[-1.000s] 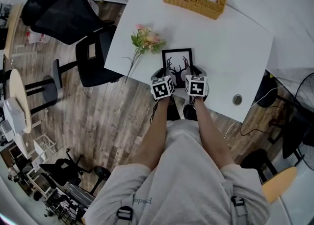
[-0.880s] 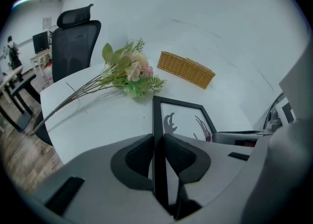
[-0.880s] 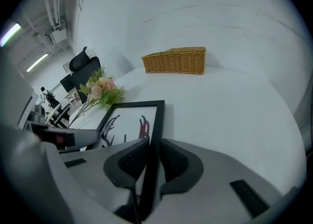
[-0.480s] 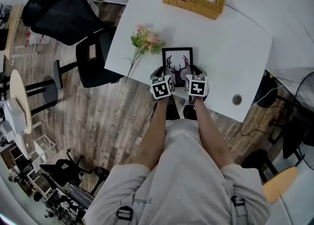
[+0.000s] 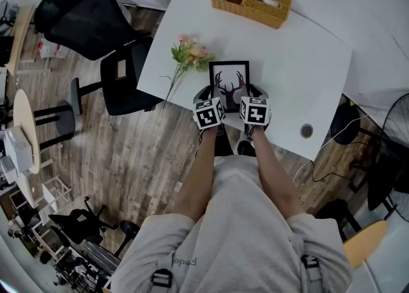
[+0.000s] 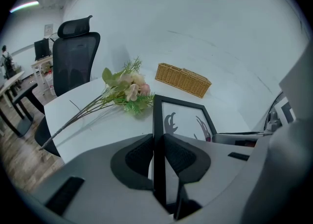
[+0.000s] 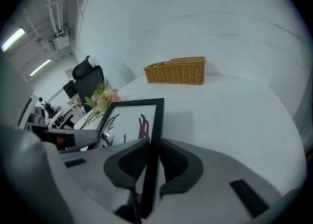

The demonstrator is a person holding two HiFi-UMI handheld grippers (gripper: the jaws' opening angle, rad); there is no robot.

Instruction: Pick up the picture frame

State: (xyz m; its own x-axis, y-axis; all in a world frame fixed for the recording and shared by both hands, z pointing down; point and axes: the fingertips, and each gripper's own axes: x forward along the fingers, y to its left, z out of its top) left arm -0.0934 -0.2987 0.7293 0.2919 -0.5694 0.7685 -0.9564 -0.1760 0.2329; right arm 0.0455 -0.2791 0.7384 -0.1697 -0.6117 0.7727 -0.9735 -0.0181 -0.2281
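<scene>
A black picture frame with a deer-antler print is held near the front edge of the white table. My left gripper is shut on the frame's left side bar, its pads pressed on the black edge. My right gripper is shut on the frame's right side bar. In the head view both grippers, left and right, sit at the frame's near corners, their marker cubes facing up. The frame looks tilted, its far end lower.
A bunch of artificial flowers lies left of the frame. A wicker basket stands at the table's far edge. A round grommet sits at the front right. Black office chairs stand left of the table.
The frame and both grippers have shifted slightly up in the head view; the left side rose a little. Both grips are unchanged.
</scene>
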